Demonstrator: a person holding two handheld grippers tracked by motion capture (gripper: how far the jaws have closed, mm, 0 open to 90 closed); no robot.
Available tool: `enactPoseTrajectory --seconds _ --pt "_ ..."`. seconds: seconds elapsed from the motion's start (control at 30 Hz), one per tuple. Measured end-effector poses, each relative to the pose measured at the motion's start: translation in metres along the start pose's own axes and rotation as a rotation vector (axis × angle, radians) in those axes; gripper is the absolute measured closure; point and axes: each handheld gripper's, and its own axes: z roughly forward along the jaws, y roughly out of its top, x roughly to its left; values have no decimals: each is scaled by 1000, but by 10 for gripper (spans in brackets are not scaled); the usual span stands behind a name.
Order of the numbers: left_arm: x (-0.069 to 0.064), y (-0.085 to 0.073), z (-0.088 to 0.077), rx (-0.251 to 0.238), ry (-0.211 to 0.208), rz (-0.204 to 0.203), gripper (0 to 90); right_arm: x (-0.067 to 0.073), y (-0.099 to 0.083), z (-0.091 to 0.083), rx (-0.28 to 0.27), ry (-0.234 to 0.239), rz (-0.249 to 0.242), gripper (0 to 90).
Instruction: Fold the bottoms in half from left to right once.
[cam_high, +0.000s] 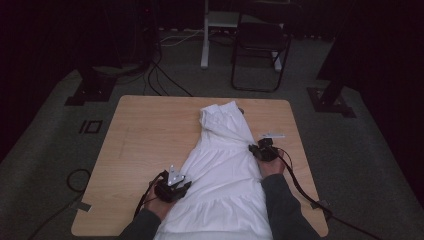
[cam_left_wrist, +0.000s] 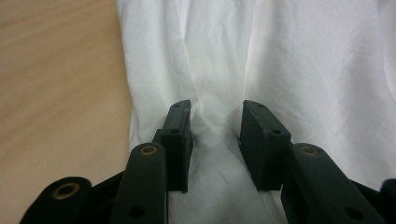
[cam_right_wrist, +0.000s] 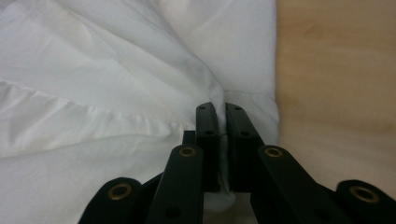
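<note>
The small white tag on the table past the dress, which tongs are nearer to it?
Right. The right tongs grip the dress edge just short of the white tag; the left tongs sit across the dress, much farther off.

White cloth on pale wood

The dress (cam_high: 225, 165) is thin, matt woven cotton-like cloth – creased, seamed in tiers; the table (cam_high: 145, 135) is smooth light wood-grain with a dull sheen; the 2 grippers' jaws are matt black plastic with brass-coloured rivets.
</note>
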Motion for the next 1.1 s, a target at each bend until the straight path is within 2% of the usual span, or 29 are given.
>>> enactPoseTrajectory --seconds 0.2,0.3,0.37,0.4,0.47,0.53,0.6,0.63,0.7,0.77,0.83,0.87,0.9,0.97,1.03,1.1 --pt "-23 -19 -21 -3 -13 7 638 16 -25 -23 8 32 -36 850" --pt "-25 -18 -26 28 -36 24 633 19 -31 -29 9 40 -50 849" --pt "-22 -10 -30 27 -50 34 582 18 -31 -29 10 49 -45 850" --pt "-19 -3 -33 10 -48 41 560 18 -31 -29 13 51 -38 850" --pt "-14 16 -38 -31 -35 62 545 18 -31 -29 14 51 -39 850" --pt "-9 40 -38 -66 -22 105 531 18 -31 -29 11 51 -40 850" --pt "-3 61 -28 -91 -16 148 517 17 -31 -29 9 53 -39 850" --pt "-1 70 -18 -92 -10 156 516 17 -32 -29 7 54 -38 850" --pt "3 81 6 -51 6 169 516 17 -32 -29 6 55 -36 850" --pt "7 82 33 8 14 153 520 16 -32 -29 6 57 -34 849" --pt "10 76 53 64 24 125 544 16 -31 -29 8 62 -30 848" --pt "11 72 60 77 19 117 555 16 -31 -29 11 64 -28 844" --pt "10 68 62 60 11 111 562 15 -30 -29 17 66 -29 832" --pt "12 66 62 45 1 99 574 14 -28 -29 31 77 -39 743" --pt "14 64 62 37 -17 80 575 14 -24 -31 17 95 -59 622" --pt "19 63 63 30 -47 30 575 17 -15 -35 -7 104 -68 483"
